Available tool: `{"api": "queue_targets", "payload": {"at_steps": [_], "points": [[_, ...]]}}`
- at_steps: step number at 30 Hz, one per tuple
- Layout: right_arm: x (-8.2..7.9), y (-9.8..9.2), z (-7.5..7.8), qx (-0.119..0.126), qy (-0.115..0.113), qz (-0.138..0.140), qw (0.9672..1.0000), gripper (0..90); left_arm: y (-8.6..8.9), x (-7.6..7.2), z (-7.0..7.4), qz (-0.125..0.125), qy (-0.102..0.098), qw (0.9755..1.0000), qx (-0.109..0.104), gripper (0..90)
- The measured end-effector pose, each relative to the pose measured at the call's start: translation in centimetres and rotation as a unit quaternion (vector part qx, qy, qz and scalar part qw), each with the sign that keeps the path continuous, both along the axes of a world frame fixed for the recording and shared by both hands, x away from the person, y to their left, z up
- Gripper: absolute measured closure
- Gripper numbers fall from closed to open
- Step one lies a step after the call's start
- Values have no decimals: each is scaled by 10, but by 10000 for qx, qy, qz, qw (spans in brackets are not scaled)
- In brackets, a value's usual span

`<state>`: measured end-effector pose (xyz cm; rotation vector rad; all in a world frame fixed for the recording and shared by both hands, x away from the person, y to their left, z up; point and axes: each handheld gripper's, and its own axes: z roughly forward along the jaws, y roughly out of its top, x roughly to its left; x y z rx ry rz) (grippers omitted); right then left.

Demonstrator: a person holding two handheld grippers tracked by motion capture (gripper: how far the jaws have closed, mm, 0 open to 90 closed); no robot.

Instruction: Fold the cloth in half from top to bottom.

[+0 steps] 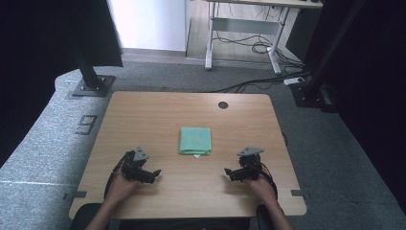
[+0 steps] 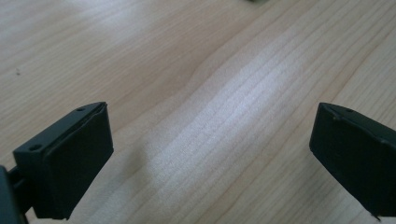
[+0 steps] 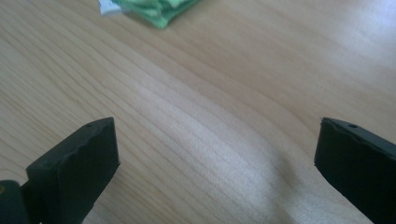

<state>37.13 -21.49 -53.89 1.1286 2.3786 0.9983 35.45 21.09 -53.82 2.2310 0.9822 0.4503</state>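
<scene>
- Green cloth point(image 1: 195, 140) is lying folded into a neat square at the centre of the wooden table point(image 1: 158, 115), a small white tag peeking from its near edge.
- Left gripper point(image 1: 152, 173) is sitting near the cloth's 7 o'clock, well apart from it, jaws spread wide over bare wood.
- Right gripper point(image 1: 230, 172) is sitting near the cloth's 5 o'clock, jaws likewise gaping and holding nothing; its own view is catching the cloth's corner at 11 o'clock.
- Neither tool is touching the fabric.
- Judging by the tidy fold and the idle tongs, the work is looking either finished or not yet begun; which one cannot be told.
</scene>
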Motion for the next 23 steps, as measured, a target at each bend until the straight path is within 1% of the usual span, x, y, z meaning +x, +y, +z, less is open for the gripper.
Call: {"api": "queue_targets", "payload": {"at_steps": [2, 6, 8, 9, 10, 13, 15, 20, 23], "points": [[0, 0, -4, -18, 28, 0, 10000, 0, 0, -1, -3, -10, 35, 10000, -2, 0], [0, 0, -11, -3, 97, -10, 10000, 0, -1, -1, -8, -23, 113, 9999, 91, 0], [-1, 1, -15, -70, 107, -11, 9999, 0, -1, 0, -10, -26, 195, 9998, -25, 0], [-1, 1, -15, -79, 82, -3, 9999, 0, 0, 1, -11, -2, 287, 9995, -90, 0], [-1, 2, -15, -61, 85, -25, 9999, 0, 0, 2, -11, 5, 313, 9995, -102, 0], [-2, 4, -17, 12, -9, -99, 9999, 0, 1, 2, -10, -6, 318, 9995, -87, 0], [-2, 5, -17, 10, -8, -166, 9999, 0, 1, 2, -10, -5, 318, 9995, -87, 0], [-2, 5, -18, 13, -10, -170, 9999, 0, 0, 2, -10, 3, 316, 9995, -86, 0], [-2, 5, -18, 17, -8, -172, 9999, 0, 0, 2, -10, 85, 315, 9994, -80, 0]]}}
